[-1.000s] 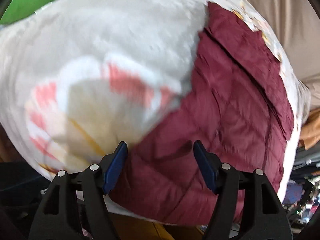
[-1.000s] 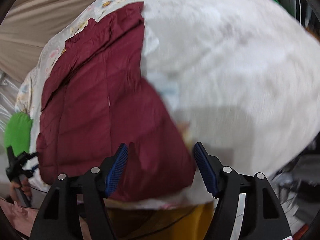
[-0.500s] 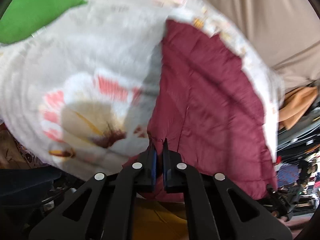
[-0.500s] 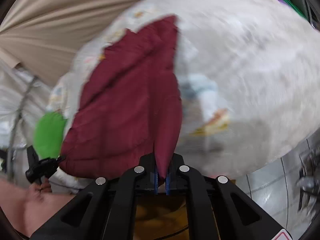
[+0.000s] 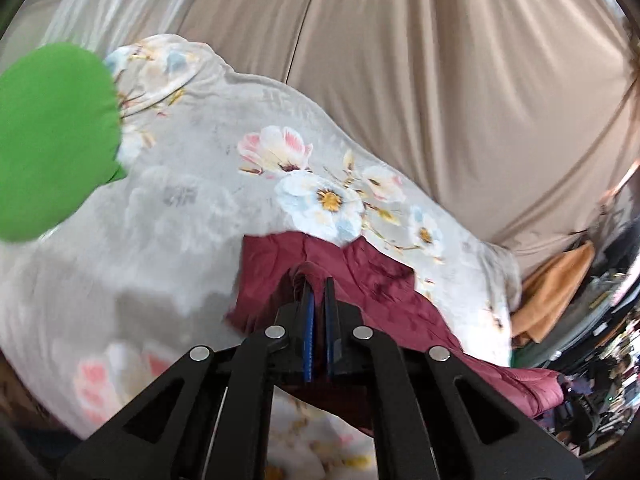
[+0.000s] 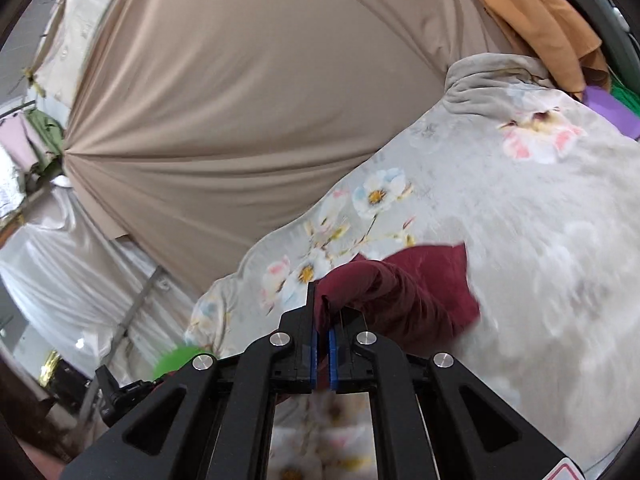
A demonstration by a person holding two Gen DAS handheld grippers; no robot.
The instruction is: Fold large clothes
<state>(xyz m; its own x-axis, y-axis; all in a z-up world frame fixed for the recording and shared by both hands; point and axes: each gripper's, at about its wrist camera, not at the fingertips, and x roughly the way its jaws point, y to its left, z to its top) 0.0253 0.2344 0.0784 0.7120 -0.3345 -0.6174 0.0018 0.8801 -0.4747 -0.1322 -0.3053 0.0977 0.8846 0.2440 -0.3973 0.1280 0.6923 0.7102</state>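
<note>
One maroon quilted garment lies bunched on the near part of one floral grey blanket — both tools grip it. The left gripper and the right gripper each stand clamped on a fold of it. One beige curtain hangs beyond; one green cushion sits far left.

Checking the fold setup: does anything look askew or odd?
Nothing damaged. The maroon jacket lies bunched and wrinkled on the floral blanket, pinched by the left gripper and right gripper.
</note>
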